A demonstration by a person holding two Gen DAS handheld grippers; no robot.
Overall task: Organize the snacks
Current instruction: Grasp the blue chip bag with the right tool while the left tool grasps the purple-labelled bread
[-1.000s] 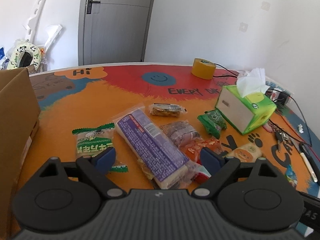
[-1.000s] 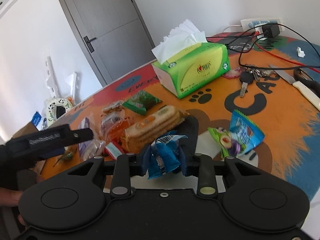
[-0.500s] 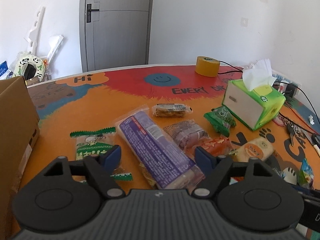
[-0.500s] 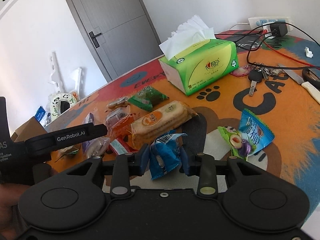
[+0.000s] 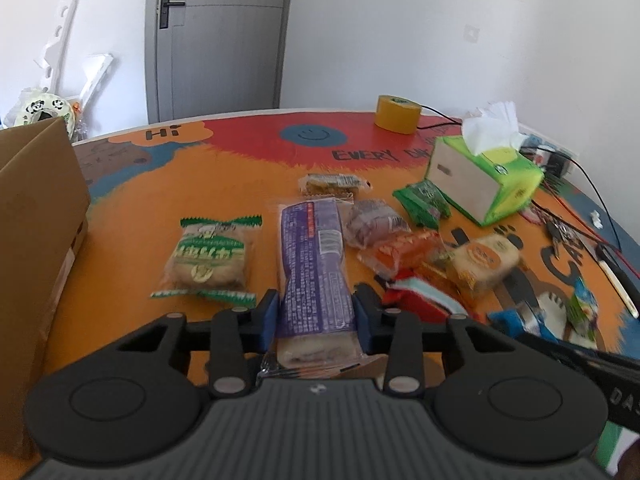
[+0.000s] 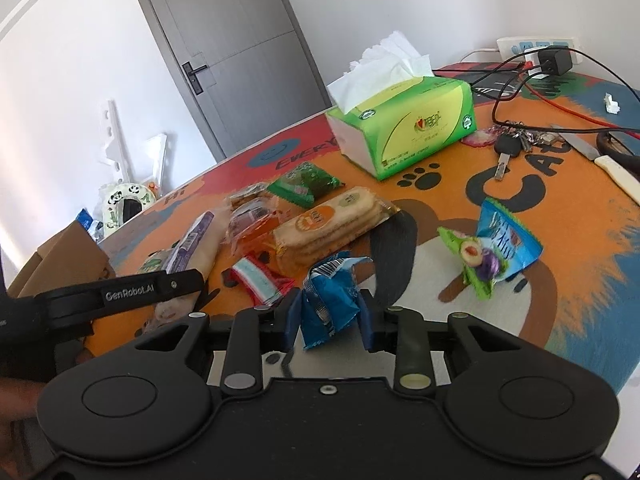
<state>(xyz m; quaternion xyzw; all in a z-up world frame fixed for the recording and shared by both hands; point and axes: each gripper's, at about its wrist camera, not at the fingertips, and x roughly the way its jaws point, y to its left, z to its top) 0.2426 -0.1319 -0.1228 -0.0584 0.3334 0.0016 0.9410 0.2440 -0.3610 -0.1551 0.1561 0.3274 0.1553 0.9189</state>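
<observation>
Left tongs [image 5: 315, 316]: closed to the width of the long purple-wrapped pastry [image 5: 313, 264], gripping its near end between both blue pads; the pack runs straight ahead of the tongs over the desk [image 5: 132, 216]. Left of these tongs: cardboard box [image 5: 36, 216], standing at the desk's edge. Ahead-left, just beside the pastry: green-and-white cake packet [image 5: 210, 258], lying flat. Ahead-right: clear-wrapped dark snack [image 5: 374, 226], orange packet [image 5: 404, 250], red packet with pale stripe [image 5: 420, 294], round cracker pack [image 5: 484, 260], heaped touching one another. Further ahead-right: small green packet [image 5: 424, 202], then green tissue box [image 5: 484, 178]; yellow tape roll [image 5: 396, 114] beyond. Right tongs [image 6: 330, 316]: narrowed on a crumpled blue snack packet [image 6: 330, 304], held upright between the pads. Ahead-right of these tongs, apart from the heap: blue-and-green fruit-candy bag [image 6: 492, 254]. Further ahead-right: bunch of keys [image 6: 516, 144], near the tissue box.
</observation>
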